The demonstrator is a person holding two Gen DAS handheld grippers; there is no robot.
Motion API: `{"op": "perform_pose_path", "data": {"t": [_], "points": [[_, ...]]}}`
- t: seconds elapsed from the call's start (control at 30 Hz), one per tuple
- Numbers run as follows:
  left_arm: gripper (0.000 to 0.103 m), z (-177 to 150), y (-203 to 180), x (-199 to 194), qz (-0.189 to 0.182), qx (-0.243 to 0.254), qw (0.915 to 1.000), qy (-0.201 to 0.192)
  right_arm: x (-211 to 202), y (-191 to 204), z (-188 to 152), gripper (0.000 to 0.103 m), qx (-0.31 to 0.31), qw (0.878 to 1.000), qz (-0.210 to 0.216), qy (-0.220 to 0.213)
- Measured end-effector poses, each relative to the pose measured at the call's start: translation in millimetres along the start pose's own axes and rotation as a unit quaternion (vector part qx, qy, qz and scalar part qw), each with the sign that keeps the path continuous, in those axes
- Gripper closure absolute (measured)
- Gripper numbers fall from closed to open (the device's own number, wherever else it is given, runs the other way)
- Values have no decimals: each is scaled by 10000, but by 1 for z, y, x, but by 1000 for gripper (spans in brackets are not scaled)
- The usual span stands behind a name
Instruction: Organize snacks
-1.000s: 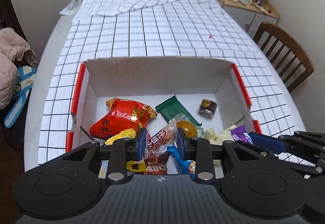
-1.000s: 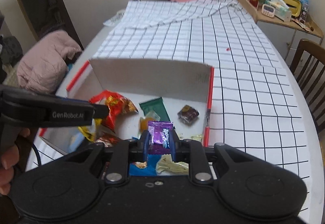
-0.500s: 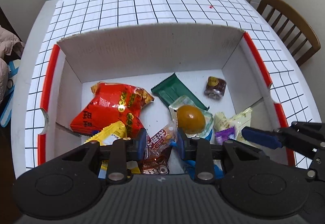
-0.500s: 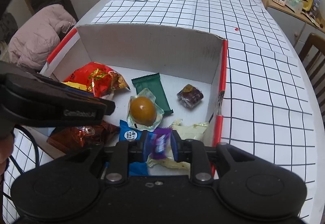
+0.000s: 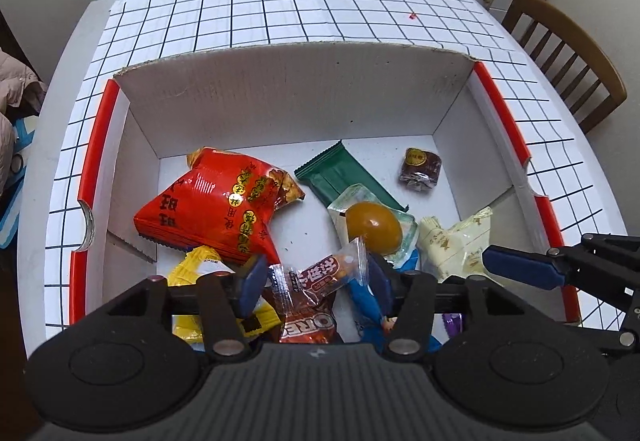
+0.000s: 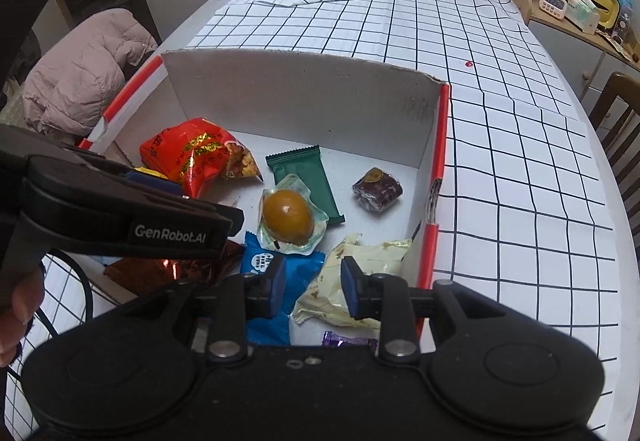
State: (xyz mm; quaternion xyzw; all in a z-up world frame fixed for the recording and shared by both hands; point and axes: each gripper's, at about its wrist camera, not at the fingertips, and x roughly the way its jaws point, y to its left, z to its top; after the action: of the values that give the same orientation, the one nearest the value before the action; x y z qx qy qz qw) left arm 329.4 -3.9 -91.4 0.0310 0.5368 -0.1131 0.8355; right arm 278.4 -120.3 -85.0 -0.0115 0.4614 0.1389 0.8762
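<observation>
Small clear-wrapped snack (image 5: pixel 326 275) sits between the left gripper (image 5: pixel 316 281) pads, over the box (image 5: pixel 296 97); can't tell if it's pinched. Right gripper (image 6: pixel 313 287) jaws apart, nothing in them, purple candy (image 6: pixel 350 341) lying just below in box's near-right corner w/ cream pack (image 6: pixel 356 273).

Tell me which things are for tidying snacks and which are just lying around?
For the job: white cardboard box with red edges; crinkly red snack bag; flat green wrapper bar; small clear-wrapped sausage snack.
Lying around: brown wooden chair; pink puffy jacket; small white clock.
</observation>
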Motion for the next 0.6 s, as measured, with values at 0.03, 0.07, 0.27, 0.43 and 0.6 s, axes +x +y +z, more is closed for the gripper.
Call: {"op": "perform_pose_path", "data": {"t": [0.03, 0.07, 0.27, 0.43, 0.6], "points": [[43, -1, 0, -2, -7, -6, 10000, -32, -2, 0, 0, 71, 1, 10000, 6, -20], [41, -1, 0, -5, -16, -18, 10000, -70, -4, 0, -1, 70, 3, 10000, 14, -39], [41, -5, -5, -18, -10, -40, 9997, -226, -19, -3, -5, 63, 59, 9997, 80, -205], [41, -13, -9, -33, 36, 3, 9991, -418, -35, -7, -10, 57, 113, 9991, 152, -373], [41, -25, -15, -55, 87, 102, 9974, -702, -54, -12, -16, 47, 181, 9979, 277, -564]]}}
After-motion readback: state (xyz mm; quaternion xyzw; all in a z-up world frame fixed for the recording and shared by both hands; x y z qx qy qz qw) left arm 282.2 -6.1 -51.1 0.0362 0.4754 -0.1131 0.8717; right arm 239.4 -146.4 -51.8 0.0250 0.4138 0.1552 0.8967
